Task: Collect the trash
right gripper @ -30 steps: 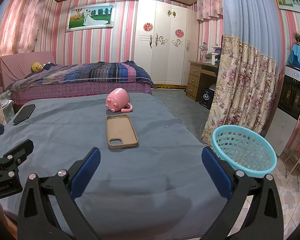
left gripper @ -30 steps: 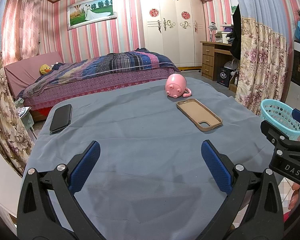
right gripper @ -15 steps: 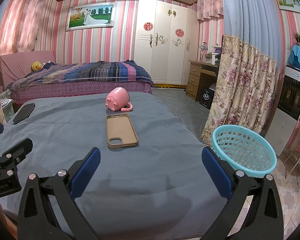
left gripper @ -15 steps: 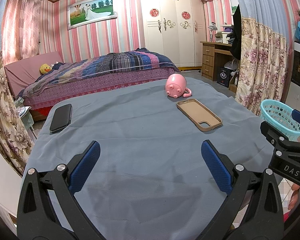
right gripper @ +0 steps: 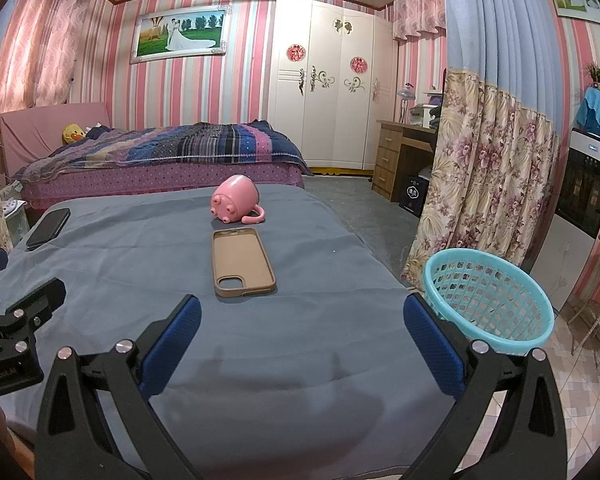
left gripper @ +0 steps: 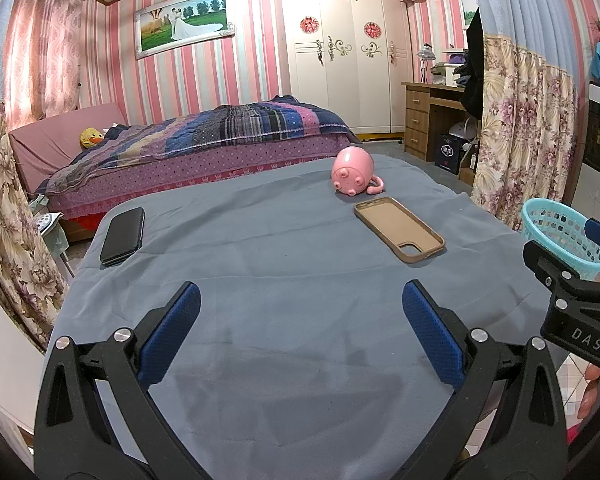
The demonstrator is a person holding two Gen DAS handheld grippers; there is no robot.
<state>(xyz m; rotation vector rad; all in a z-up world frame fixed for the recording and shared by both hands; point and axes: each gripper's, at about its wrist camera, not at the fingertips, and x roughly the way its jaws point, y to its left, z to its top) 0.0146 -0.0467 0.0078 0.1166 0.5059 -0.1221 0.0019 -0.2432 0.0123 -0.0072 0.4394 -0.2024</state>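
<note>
A table under a grey-blue cloth carries a pink pig mug lying on its side, a tan phone case and a black phone. They show in the right wrist view too: mug, case, phone. A turquoise basket stands off the table's right edge, also in the left wrist view. My left gripper and right gripper are both open and empty above the near part of the table.
A bed with a striped blanket stands behind the table. A white wardrobe and a wooden desk are at the back right. Flowered curtains hang on the right, beside the basket.
</note>
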